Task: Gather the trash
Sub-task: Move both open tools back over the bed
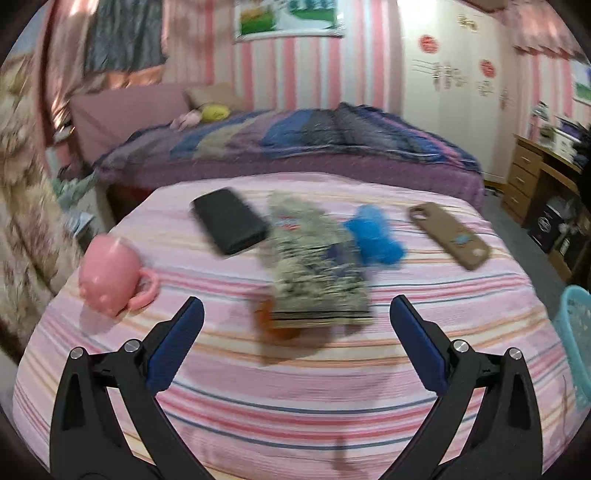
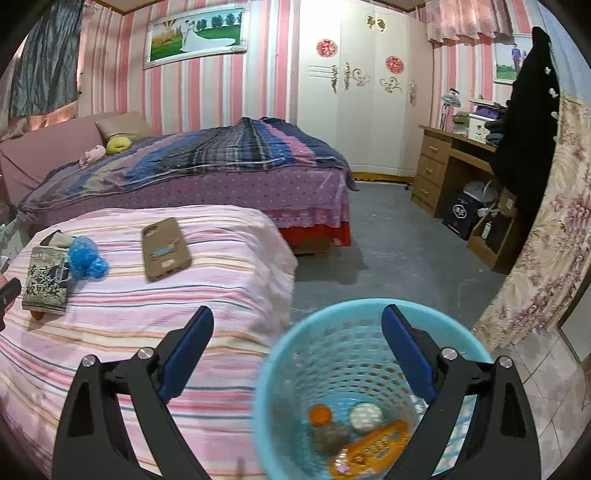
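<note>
Large black Chinese characters run down the grey snack packet (image 2: 46, 282) on the striped cover; I can't make them out. Nothing else reads.

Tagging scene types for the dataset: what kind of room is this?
A home bedroom, most likely. A made bed with pillows stands against the striped wall, a white wardrobe fills the corner, and a framed wedding photo hangs above the bed. A wooden desk sits to the right.
</note>
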A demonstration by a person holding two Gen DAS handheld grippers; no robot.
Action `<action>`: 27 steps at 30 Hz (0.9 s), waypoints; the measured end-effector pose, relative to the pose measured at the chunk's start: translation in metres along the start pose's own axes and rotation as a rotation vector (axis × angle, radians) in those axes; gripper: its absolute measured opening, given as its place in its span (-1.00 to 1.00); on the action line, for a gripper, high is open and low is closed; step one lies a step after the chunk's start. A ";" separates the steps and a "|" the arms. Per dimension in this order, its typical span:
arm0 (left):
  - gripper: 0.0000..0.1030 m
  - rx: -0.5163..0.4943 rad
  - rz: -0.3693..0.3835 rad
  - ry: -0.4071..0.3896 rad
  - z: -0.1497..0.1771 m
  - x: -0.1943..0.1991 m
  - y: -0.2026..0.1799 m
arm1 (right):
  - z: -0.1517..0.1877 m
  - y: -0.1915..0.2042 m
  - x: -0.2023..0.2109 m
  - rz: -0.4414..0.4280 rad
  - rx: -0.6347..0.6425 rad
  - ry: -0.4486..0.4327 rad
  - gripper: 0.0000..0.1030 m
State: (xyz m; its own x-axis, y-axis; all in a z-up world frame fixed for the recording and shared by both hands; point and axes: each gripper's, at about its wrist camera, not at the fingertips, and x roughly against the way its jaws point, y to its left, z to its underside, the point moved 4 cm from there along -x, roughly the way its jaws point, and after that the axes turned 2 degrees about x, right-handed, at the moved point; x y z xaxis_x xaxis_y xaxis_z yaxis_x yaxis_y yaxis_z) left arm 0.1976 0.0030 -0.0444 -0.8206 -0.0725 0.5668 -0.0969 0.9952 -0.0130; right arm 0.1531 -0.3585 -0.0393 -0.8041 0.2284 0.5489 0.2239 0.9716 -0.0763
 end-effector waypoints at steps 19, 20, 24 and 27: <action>0.89 0.079 -0.087 0.007 -0.011 -0.031 0.124 | 0.002 0.132 0.003 -0.107 0.205 0.004 0.76; 0.89 0.087 -0.090 0.005 -0.013 -0.031 0.128 | 0.002 0.135 0.003 -0.104 0.207 0.004 0.76; 0.89 0.101 -0.137 -0.028 -0.019 -0.030 0.146 | -0.001 0.176 0.000 -0.172 0.210 0.004 0.77; 0.89 0.122 -0.155 -0.059 -0.022 -0.028 0.153 | -0.003 0.200 -0.002 -0.198 0.218 0.001 0.77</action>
State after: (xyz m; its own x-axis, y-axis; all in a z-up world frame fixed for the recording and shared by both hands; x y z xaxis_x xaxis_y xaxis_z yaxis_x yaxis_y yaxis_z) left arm 0.2184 0.1584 -0.0441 -0.8221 -0.2314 0.5203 -0.2891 0.9568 -0.0313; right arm 0.2016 -0.1653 -0.0531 -0.8200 0.0331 0.5714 -0.0611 0.9876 -0.1448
